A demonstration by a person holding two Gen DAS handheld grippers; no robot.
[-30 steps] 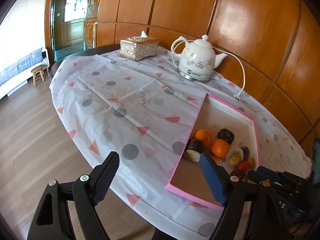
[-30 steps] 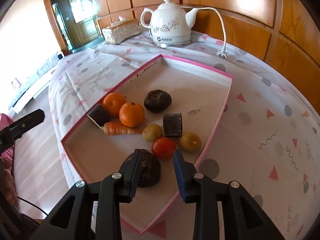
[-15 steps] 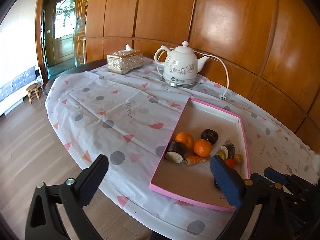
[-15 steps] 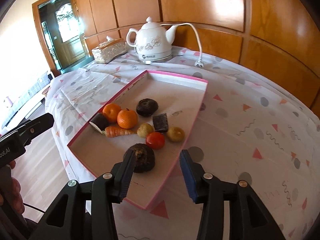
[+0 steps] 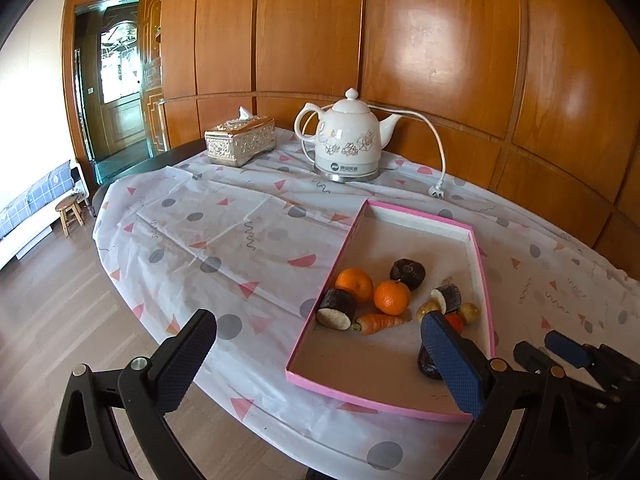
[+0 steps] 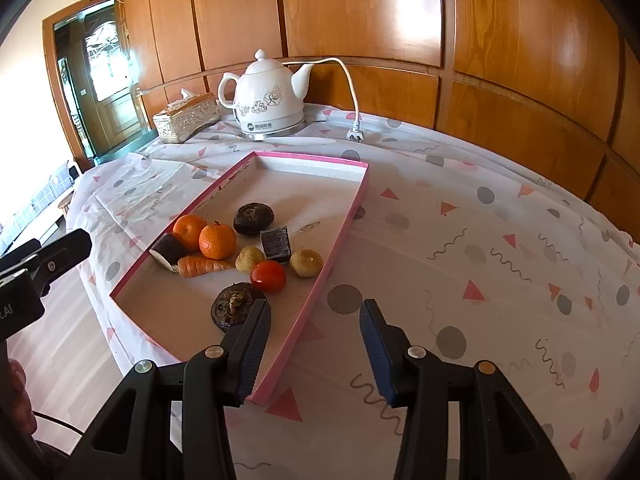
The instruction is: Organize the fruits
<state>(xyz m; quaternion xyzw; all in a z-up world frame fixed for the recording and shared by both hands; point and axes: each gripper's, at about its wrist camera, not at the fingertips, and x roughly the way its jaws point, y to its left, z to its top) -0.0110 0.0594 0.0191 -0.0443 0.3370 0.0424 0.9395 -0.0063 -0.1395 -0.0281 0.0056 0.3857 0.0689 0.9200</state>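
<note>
On the patterned tablecloth (image 6: 480, 240), the pink tray (image 6: 340, 240) holds two oranges (image 6: 217, 241); only the right view clearly shows one tomato (image 6: 268, 276). Left gripper (image 5: 320, 360) and right gripper (image 6: 314, 344) gape, empty.

The tray (image 6: 345, 222) had a pink rim and a pale floor. In it lay two orange mandarins (image 6: 217, 241), an orange carrot (image 6: 200, 267), a red tomato (image 6: 268, 276) and dark brown pieces (image 6: 253, 218). The desk's cloth (image 6: 500, 280) was white with grey dots, pink triangles and squiggles. The kettle (image 6: 269, 98) was white, flowered.

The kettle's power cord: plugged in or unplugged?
Unplugged: the kettle's cord ends in a plug lying loose on the tablecloth.
</note>
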